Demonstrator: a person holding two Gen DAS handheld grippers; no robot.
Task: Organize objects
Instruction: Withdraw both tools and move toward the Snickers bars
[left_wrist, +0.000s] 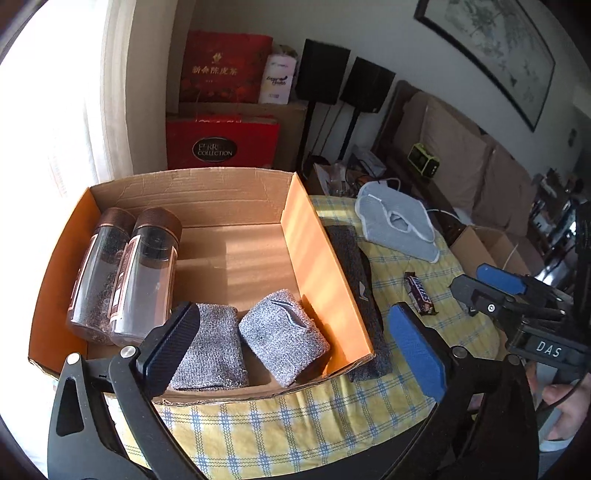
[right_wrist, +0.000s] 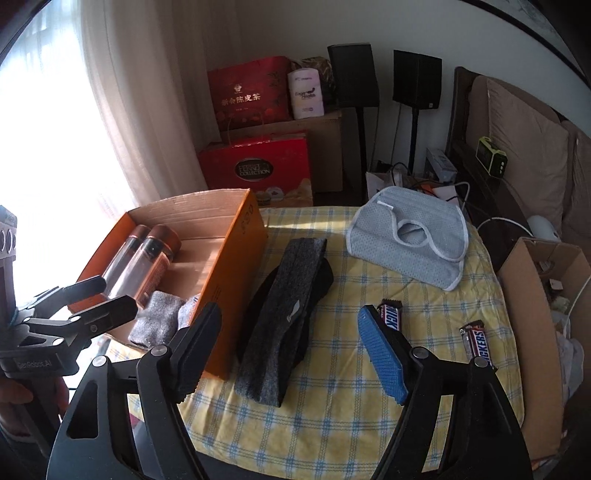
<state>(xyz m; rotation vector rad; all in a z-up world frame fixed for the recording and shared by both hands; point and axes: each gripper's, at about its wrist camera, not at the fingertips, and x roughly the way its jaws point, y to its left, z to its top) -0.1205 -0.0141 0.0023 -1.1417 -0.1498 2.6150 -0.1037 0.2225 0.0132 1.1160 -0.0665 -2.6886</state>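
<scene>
An orange cardboard box (left_wrist: 325, 258) (right_wrist: 236, 258) on the yellow checked cloth holds two clear bottles (left_wrist: 122, 277) (right_wrist: 147, 258) and two grey wristbands (left_wrist: 280, 336) (right_wrist: 159, 325). A dark grey headband (right_wrist: 284, 317) (left_wrist: 354, 266) lies just right of the box. A grey mesh cap (right_wrist: 410, 240) (left_wrist: 399, 225) sits further back. Two Snickers bars (right_wrist: 391, 317) (right_wrist: 478, 343) lie on the cloth; one shows in the left wrist view (left_wrist: 419, 293). My left gripper (left_wrist: 291, 343) is open and empty over the box's near edge. My right gripper (right_wrist: 291, 350) is open and empty above the headband.
A brown cardboard box (right_wrist: 532, 295) stands at the table's right edge. Red gift boxes (right_wrist: 255, 162), two black speakers on stands (right_wrist: 354, 74) and a sofa (right_wrist: 524, 140) are behind the table. A bright curtained window (right_wrist: 74, 110) is at the left.
</scene>
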